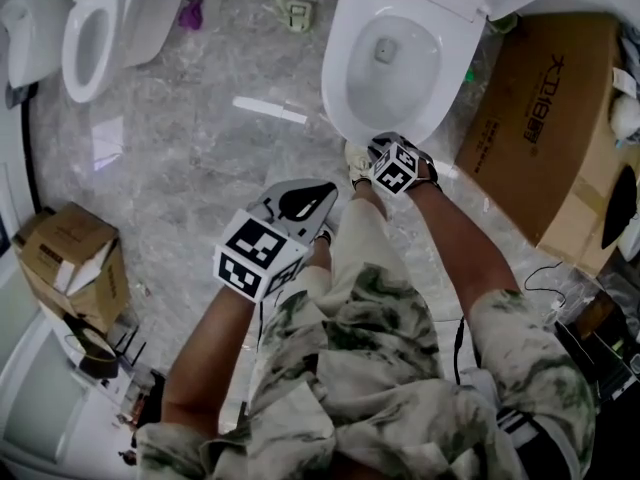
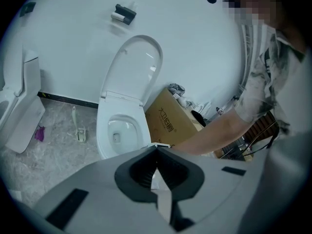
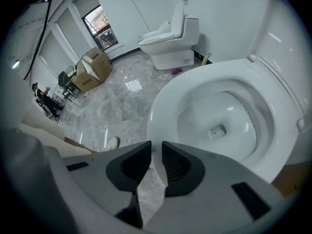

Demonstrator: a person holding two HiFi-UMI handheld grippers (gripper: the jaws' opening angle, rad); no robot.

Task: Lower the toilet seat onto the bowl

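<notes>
Two white ceramic toilets stand in this room: one with an open bowl (image 1: 385, 63) at the upper centre of the head view, the other (image 1: 88, 36) at the upper left. There are two brown cardboard boxes, a large printed one (image 1: 545, 118) at the right edge beside the nearer toilet and a small open one (image 1: 68, 258) at the lower left.

The white oval toilet seat (image 2: 135, 65) is raised above the bowl at the centre of the left gripper view, leaning back toward the white wall (image 2: 195, 43).

There are two grey grippers. The left gripper (image 2: 156, 149) has its jaws closed tip to tip on nothing, well back from the bowl. The right gripper (image 3: 156, 147) hovers at the bowl's front rim, its jaws a narrow gap apart and clamping nothing.

The floor (image 1: 200, 153) is glossy grey marbled tile, and a window (image 3: 100, 22) shows at the upper left of the right gripper view.
</notes>
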